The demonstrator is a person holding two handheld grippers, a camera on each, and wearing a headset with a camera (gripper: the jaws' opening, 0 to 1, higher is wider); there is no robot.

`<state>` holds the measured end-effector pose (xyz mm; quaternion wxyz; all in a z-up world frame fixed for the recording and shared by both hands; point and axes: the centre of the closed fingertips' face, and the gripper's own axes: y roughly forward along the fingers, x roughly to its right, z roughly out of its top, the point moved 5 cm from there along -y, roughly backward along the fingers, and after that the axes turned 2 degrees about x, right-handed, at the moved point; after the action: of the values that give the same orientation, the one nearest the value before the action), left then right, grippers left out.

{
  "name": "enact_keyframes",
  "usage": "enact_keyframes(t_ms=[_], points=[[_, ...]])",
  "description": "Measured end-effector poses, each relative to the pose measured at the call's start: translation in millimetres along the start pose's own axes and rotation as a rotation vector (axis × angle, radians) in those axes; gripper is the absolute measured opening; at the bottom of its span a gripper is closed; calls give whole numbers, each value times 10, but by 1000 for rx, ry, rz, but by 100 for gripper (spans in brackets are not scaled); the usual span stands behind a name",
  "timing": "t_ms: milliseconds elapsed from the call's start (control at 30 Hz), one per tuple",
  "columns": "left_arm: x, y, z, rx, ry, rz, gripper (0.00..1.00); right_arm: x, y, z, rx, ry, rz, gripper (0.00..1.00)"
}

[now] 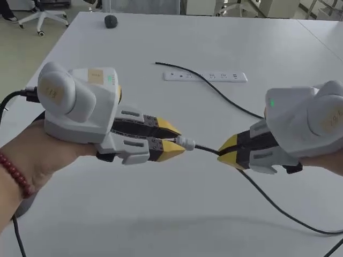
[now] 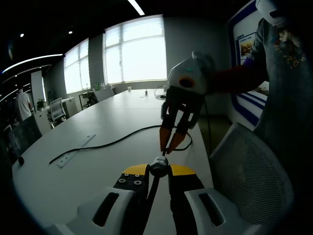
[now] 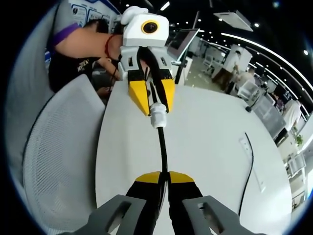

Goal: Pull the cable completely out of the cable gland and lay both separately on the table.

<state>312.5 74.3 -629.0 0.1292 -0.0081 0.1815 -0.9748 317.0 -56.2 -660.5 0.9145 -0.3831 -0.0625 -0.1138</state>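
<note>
My left gripper is shut on the white cable gland, which sticks out past its yellow tips above the table. A black cable runs from the gland straight into my right gripper, which is shut on it a short way off. Behind the right gripper the cable sags to the table and trails off to the right. In the left gripper view the gland sits between the jaws, with the right gripper facing it. In the right gripper view the cable leads up to the gland held by the left gripper.
A white power strip lies mid-table with a black lead curving past it. A dark round object rests at the far edge. A mesh office chair stands beside the white table.
</note>
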Motion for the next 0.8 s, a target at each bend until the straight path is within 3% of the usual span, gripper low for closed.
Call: enact_keyframes(t_ms=[400, 800], points=[[-26, -40, 5, 7, -6, 12, 16, 40, -21, -243, -53, 43, -20, 0], [-42, -43, 2, 9, -9, 19, 16, 75, -38, -299, -70, 60, -38, 0]])
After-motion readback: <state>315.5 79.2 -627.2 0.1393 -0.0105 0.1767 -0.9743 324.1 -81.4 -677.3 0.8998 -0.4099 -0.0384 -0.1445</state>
